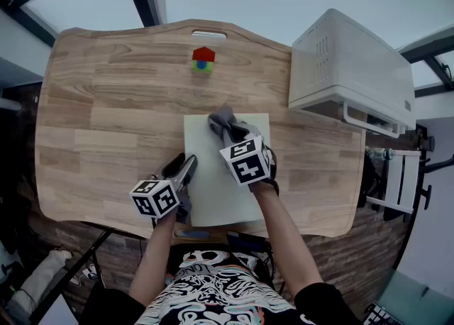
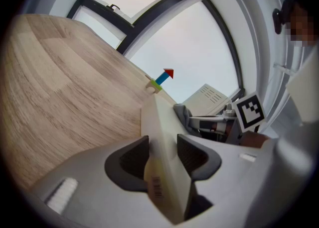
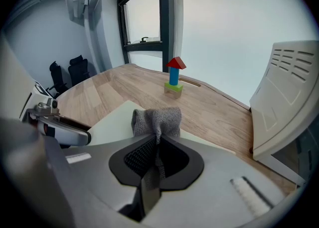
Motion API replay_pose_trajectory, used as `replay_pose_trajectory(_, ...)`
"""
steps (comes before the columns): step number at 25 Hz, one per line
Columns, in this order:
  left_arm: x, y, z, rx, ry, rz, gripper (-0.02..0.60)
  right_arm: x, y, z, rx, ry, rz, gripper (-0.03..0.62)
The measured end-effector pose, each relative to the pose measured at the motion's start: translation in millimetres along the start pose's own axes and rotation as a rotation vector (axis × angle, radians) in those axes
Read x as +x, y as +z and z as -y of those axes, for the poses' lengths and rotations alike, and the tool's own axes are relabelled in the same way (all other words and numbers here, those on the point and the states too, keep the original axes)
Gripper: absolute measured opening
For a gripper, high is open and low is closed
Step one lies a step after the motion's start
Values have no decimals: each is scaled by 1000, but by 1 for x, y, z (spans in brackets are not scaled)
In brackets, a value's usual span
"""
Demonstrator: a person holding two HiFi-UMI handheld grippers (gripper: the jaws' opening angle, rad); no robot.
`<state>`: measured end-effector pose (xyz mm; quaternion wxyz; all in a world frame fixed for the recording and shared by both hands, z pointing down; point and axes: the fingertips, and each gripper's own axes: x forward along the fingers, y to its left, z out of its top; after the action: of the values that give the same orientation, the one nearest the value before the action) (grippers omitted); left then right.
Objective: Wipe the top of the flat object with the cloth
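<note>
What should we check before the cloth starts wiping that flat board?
1. Cloth gripped: ok. The right gripper is shut on the grey cloth.
2. Cloth over the board: ok. It sits at the far end of the flat board.
3. Cloth pressing on the top: cannot tell.
4. Board held steady: ok. The left gripper is clamped on its left edge.
5. Wiping path free: ok. Nothing but the cloth lies on the top.
6. Neighbours out of the way: ok. The toy block tower and the white box stand apart from the board.
</note>
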<state>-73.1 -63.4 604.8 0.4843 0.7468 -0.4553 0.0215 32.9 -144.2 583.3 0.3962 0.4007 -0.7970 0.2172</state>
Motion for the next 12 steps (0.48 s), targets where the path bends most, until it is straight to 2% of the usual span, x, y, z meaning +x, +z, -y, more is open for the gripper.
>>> replay_pose_trajectory(12, 1, 0, 0, -2, -3, 4, 230, 7, 7, -14, -62, 24, -8, 20)
